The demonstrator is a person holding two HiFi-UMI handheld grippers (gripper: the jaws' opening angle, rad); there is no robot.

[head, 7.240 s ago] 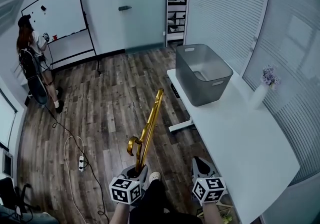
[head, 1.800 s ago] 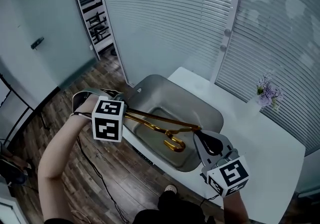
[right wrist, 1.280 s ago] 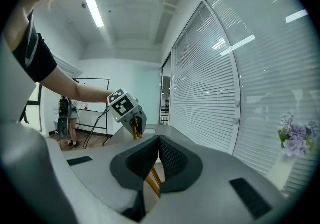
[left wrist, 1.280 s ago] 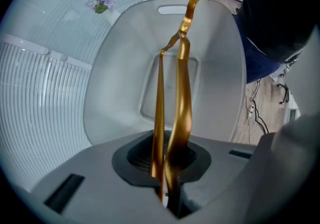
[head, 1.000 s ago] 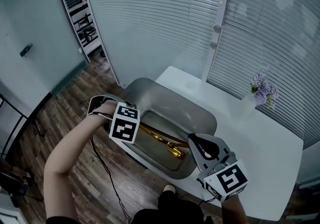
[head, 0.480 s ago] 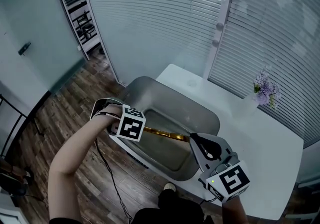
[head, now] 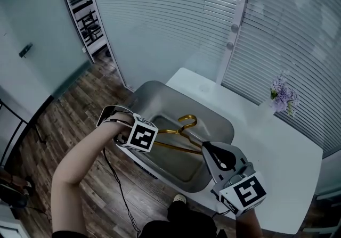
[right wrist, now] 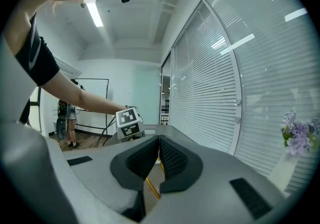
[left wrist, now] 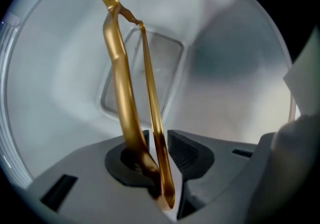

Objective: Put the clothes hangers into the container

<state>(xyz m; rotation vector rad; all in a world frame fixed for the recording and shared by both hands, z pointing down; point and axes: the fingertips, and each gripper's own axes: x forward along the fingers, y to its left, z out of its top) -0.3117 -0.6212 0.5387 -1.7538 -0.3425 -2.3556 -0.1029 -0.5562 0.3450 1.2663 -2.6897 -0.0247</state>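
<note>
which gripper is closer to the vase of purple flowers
Right. The right gripper sits at the container's near corner, toward the vase; the left gripper, jaws just opening around the gold hanger, is across the container from it.

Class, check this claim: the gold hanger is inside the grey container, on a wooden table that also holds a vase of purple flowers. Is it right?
No. The head view shows the table is white, not wooden. The gold hanger is inside the grey container, and the vase of purple flowers shares that table.
</note>
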